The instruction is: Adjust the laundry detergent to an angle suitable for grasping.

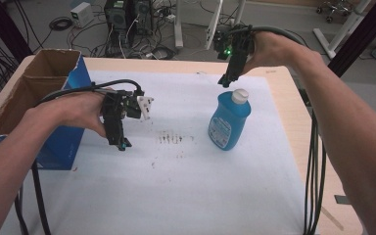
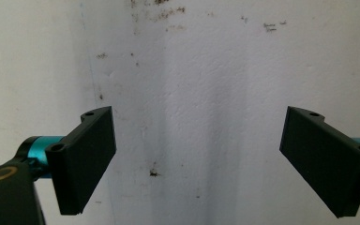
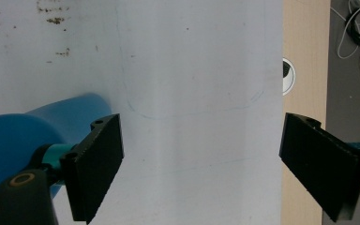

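A: Blue plastic bottle point(image 1: 228, 122) with a white cap point(image 1: 240, 95) stands upright on the white mat point(image 1: 176, 196), right of centre. The right gripper point(image 1: 226, 81) hangs just behind and above the cap, apart from it, jaws spread wide and holding nothing. The left gripper point(image 1: 121, 143) hovers over the mat well to the left of the bottle, beside the blue cardboard box point(image 1: 58, 93), jaws likewise released and empty

B: Step in hand?

A: Judged as the approach: the right gripper is closing in on the bottle, with no contact yet. The next move calls for lowering the gripper so both pads straddle the cap or neck, keeping the bottle centred, then closing. An off-centre descent could tip the bottle

B: What does each camera add?

A: The right gripper view shows the bottle's blue body point(image 3: 23, 136) lying left of and behind the left-hand jaw, not in the gap between the two; a sideways correction is required. It also shows a faint pencilled outline point(image 3: 192, 112) on the mat. The left gripper view shows bare mat with dark specks point(image 2: 153, 172) between open jaws. The high view alone gives the bottle's upright stance and the box position
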Action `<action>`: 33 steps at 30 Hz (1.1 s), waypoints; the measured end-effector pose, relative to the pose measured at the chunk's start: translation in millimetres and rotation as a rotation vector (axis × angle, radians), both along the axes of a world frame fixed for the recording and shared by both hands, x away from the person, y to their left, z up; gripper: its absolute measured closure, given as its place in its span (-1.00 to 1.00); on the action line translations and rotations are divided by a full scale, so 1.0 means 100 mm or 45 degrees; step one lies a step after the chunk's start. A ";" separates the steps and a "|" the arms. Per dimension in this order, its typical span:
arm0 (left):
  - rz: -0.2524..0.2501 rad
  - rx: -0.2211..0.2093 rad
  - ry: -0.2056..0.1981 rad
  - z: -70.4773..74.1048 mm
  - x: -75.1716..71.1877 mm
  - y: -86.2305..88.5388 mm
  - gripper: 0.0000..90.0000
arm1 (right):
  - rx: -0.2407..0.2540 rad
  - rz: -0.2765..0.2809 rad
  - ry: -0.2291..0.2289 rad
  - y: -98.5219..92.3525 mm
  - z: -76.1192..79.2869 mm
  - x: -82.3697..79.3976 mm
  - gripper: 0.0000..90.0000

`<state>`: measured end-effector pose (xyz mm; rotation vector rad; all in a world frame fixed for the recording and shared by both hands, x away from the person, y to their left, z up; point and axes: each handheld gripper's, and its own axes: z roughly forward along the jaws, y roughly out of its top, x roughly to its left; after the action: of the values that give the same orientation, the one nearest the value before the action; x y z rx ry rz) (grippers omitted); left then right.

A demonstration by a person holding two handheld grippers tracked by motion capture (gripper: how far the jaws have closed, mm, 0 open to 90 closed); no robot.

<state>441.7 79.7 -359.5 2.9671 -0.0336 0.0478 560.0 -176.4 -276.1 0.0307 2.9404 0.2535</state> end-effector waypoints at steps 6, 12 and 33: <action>0.001 -0.015 -0.005 0.02 0.00 0.02 -0.76 | -0.012 0.002 0.012 0.03 -0.06 0.03 -0.70; 0.017 -0.017 -0.002 0.03 0.00 0.02 -0.76 | 0.017 -0.013 -0.001 0.01 -0.02 0.05 -0.70; 0.046 -0.046 0.009 0.04 -0.05 0.07 -0.76 | 0.017 -0.077 -0.028 -0.19 0.13 -0.02 -0.70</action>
<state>437.0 86.6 -355.2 2.9315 0.0219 0.0427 558.4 -195.0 -262.9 0.1178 2.9102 0.2625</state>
